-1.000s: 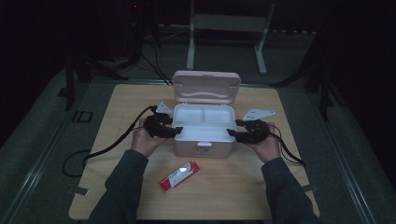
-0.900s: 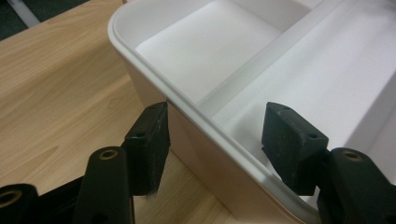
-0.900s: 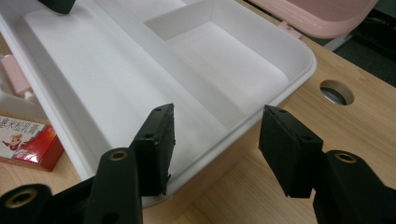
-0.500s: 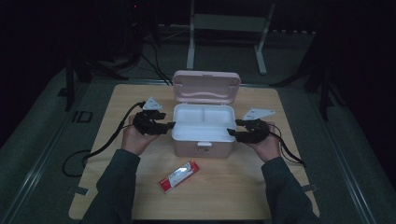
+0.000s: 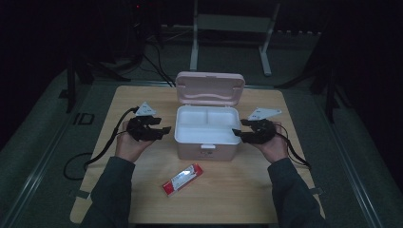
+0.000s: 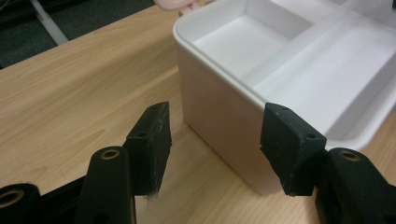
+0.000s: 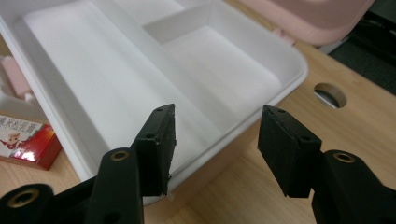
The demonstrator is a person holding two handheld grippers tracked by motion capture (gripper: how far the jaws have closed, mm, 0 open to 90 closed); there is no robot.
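Pink box [image 5: 206,127] unmoved — left gripper [image 5: 160,131] drawn back from its side, right gripper [image 5: 236,133] unmoved; both fingers wide, empty.

A small red and white box [image 5: 182,179] lies on the table [image 5: 237,199]. In the right gripper view the box [image 7: 25,140] shows white printed characters on its red face, too blurred to read. The floor left of the table bears pale marks like "ID" [image 5: 83,118]. No other writing is legible.
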